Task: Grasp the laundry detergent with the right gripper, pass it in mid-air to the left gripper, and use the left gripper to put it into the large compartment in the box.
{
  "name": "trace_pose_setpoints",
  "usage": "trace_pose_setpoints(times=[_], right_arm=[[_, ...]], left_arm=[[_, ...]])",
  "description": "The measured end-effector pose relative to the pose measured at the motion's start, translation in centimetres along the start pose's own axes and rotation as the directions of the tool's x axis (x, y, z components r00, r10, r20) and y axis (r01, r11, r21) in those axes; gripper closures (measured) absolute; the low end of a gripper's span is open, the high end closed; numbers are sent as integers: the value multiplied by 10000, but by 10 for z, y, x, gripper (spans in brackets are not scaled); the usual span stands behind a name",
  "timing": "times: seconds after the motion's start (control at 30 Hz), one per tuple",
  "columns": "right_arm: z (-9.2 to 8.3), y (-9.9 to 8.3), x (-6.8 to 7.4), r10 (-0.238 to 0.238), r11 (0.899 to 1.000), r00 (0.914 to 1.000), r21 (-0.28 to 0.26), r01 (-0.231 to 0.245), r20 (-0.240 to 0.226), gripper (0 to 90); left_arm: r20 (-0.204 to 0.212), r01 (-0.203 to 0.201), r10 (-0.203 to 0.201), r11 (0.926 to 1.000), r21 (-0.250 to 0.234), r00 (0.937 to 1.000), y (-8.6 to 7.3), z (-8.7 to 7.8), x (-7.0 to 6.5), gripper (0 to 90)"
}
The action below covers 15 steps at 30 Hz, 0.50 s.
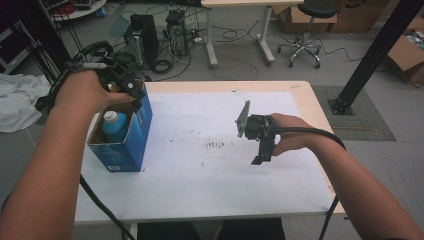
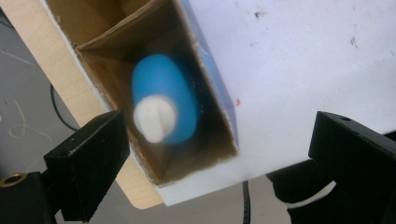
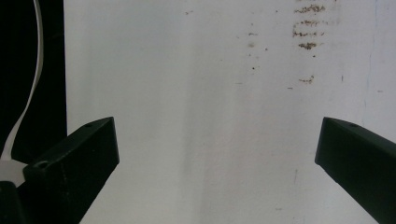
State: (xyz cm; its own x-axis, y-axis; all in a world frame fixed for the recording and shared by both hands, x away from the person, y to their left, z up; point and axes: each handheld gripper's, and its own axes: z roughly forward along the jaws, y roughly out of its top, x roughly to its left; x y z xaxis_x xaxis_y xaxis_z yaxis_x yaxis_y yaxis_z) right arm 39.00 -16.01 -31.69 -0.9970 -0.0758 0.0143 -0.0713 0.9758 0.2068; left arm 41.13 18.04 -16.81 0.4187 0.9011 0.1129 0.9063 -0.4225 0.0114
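Note:
A blue carton (image 1: 131,146) stands open-topped at the table's left edge. Inside it is a blue bottle (image 1: 114,125) with a white cap. My left gripper (image 1: 131,92) hovers just over the carton's far rim, held by the left hand. Looking down along its jaws, I see the bottle (image 2: 164,98) upright in the cardboard compartment (image 2: 210,79), slightly blurred. The left gripper (image 2: 219,128) is open, its jaws wide apart with nothing between them. Over the white table sheet, the right gripper (image 1: 261,152) points down, right of centre. In its own view the right gripper (image 3: 217,135) is open above bare sheet.
The white sheet (image 1: 200,170) covers most of the wooden table and has dark smudges (image 1: 216,145) near the middle. Behind the table are computer towers (image 1: 145,35), cables, a stool (image 1: 305,30) and a black post (image 1: 370,55). White cloth (image 1: 17,100) lies off the left.

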Motion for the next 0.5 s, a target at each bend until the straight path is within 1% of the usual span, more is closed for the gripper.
trace_pose_setpoints(times=[0.07,0.13,0.17,0.2,0.23,0.27,0.3,0.33,0.4,0.43,0.47,0.5], right_arm=[[0,0,0,10,10000,10000,21,-10,2,0],[-1,0,-1,-1,10000,10000,25,1,9,0],[-1,0,-1,-1,10000,10000,25,0,8,0],[-2,0,0,20,10000,10000,31,-20,14,0],[-2,1,0,10,10000,10000,16,-10,28,0],[-3,1,0,1,10000,10000,17,-1,20,0],[-3,1,0,-14,10000,10000,10,14,28,0],[-4,1,0,-5,10000,10000,16,5,46,0],[-4,0,-1,46,10000,10000,7,-46,33,0],[-5,0,-1,30,10000,10000,9,-30,53,0],[-5,0,-1,42,10000,10000,26,-42,51,0],[-6,0,-1,61,10000,10000,41,-61,34,0]], left_arm=[[-21,-213,213,9997,-124,9998,0,-5,-5,57],[45,-534,535,9985,-136,9986,0,-8,-11,56],[34,-783,783,9969,-53,9969,0,-10,-16,51],[24,-919,920,9958,-37,9958,0,-11,-19,42],[27,-1192,1192,9929,-48,9929,0,-11,-22,36],[121,-1376,1377,9905,-69,9904,0,-12,-26,31],[364,-1613,1617,9868,-141,9862,-1,-13,-30,21],[474,-1777,1782,9840,-141,9829,-1,-13,-33,16],[619,-2214,2223,9750,-203,9730,0,-13,-41,8],[668,-2433,2439,9698,-172,9675,0,-13,-45,4],[685,-2755,2758,9612,-140,9588,0,-13,-50,4],[671,-2938,2940,9558,-136,9534,0,-13,-52,4]])
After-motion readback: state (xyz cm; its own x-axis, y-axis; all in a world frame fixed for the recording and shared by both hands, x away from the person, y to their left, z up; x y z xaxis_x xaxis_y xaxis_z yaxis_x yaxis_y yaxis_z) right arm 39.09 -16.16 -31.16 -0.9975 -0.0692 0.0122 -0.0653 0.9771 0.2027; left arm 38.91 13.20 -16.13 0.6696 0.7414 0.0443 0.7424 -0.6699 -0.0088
